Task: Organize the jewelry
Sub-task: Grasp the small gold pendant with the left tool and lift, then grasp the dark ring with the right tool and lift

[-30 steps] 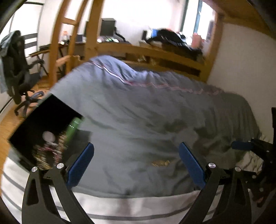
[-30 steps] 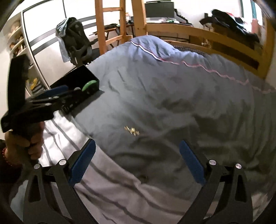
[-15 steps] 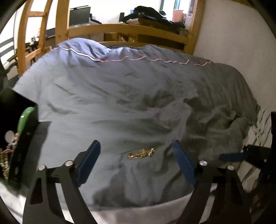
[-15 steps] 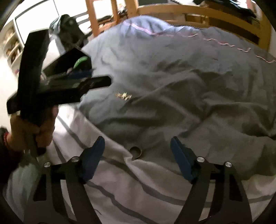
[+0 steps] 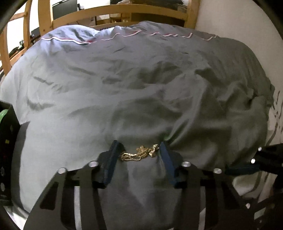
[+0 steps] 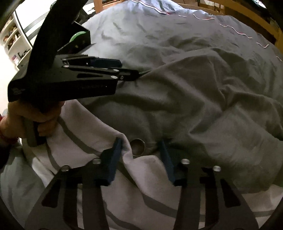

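Observation:
A gold chain (image 5: 139, 153) lies on the grey quilt (image 5: 123, 79). My left gripper (image 5: 139, 150) points down at it, jaws closing; both blue pads meet the chain's ends and bunch the quilt between them. In the right wrist view the left gripper (image 6: 130, 74) digs its tips into the quilt. A plain metal ring (image 6: 137, 146) rests at the quilt's edge, beside the striped white sheet (image 6: 88, 141). My right gripper (image 6: 139, 147) straddles the ring, jaws closing, with gaps on both sides of it; the left pad touches a sheet fold.
A black jewelry box (image 6: 81, 40) with a green bangle (image 6: 77, 36) stands on the bed at the left, its edge also showing as the black box (image 5: 7, 132). A hand (image 6: 26, 115) holds the left gripper. A wooden bed frame (image 5: 123, 10) runs behind, a wall to the right.
Both grippers came down onto the bed and their jaws narrowed from wide open. The left swung right from the black box to the chain; the right dropped over the ring.

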